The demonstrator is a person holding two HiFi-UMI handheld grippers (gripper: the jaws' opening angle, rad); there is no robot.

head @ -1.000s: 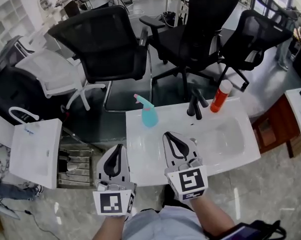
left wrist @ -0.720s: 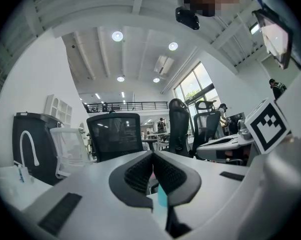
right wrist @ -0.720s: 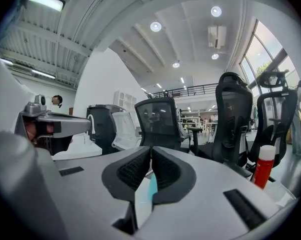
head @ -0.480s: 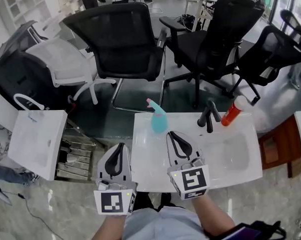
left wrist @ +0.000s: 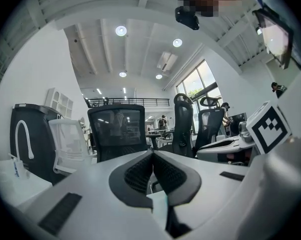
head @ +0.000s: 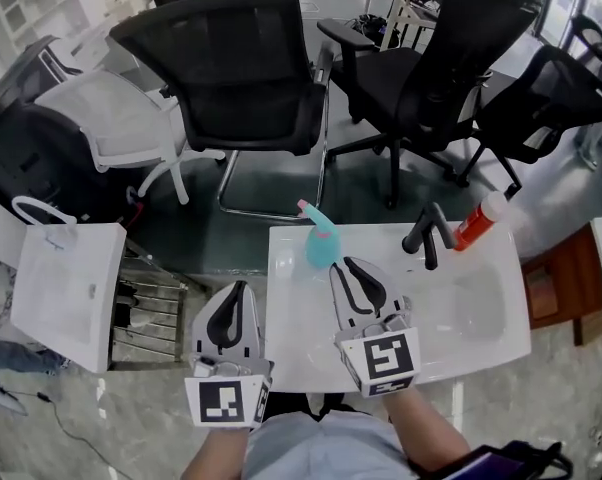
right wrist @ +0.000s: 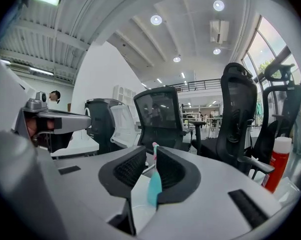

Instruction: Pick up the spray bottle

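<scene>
The spray bottle [head: 321,242], teal with a pink trigger, stands upright at the back left of the white sink top [head: 291,308]. My right gripper [head: 349,265] lies level just in front of it, tips close to its base but apart from it. Its jaws are opening, and through the narrow gap the right gripper view shows the spray bottle [right wrist: 154,185] straight ahead of the right gripper [right wrist: 151,150], with nothing pressed between the pads. My left gripper [head: 239,291] is at the sink top's left edge with its jaws shut and empty. In its own view the left gripper [left wrist: 152,154] points at a black chair.
A black faucet [head: 426,236] and an orange-red bottle [head: 478,223] stand at the back right, by the sunken basin [head: 471,313]. Black office chairs [head: 246,68] crowd the floor beyond. A second white sink unit [head: 66,288] sits to the left across a gap.
Both grippers have moved forward over the sink top, and the right one's tips are nearer the spray bottle. The right jaws have parted a little.
</scene>
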